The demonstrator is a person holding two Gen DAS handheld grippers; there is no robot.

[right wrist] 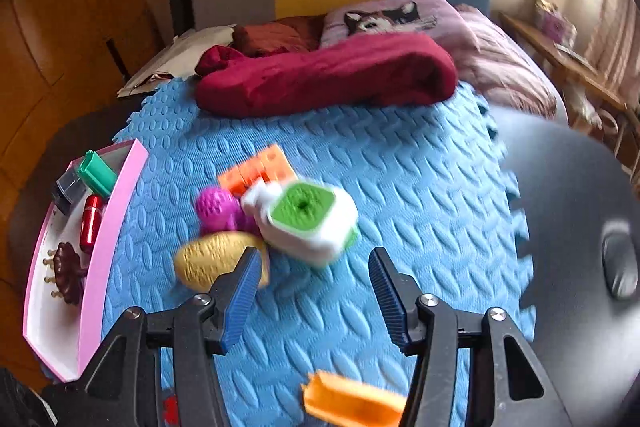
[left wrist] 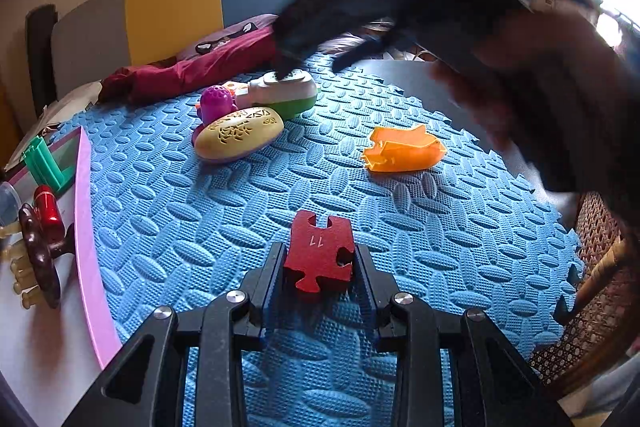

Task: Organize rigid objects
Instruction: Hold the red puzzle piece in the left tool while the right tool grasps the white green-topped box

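At the left edge of the blue foam mat point(left wrist: 224, 227) stands a pink tray point(right wrist: 105, 251), w/ a green piece point(right wrist: 96, 169), a red cylinder point(right wrist: 91, 223) and a brown comb-like thing point(right wrist: 67, 273) already inside, so approx. half of the sorting looks done. Left on the mat: a yellow oval toy point(left wrist: 239, 134), a purple toy point(left wrist: 216, 103), a white-green toy point(right wrist: 310, 223), orange bricks point(right wrist: 258, 167) and an orange shell point(left wrist: 404, 150).

Left gripper point(left wrist: 320, 267) has its jaws closed tight on a red puzzle piece point(left wrist: 320, 257), near the mat's front edge. Right gripper point(right wrist: 314, 287) has its jaws about half open & holds nothing; the white-green toy lies just ahead of them, not between them yet.
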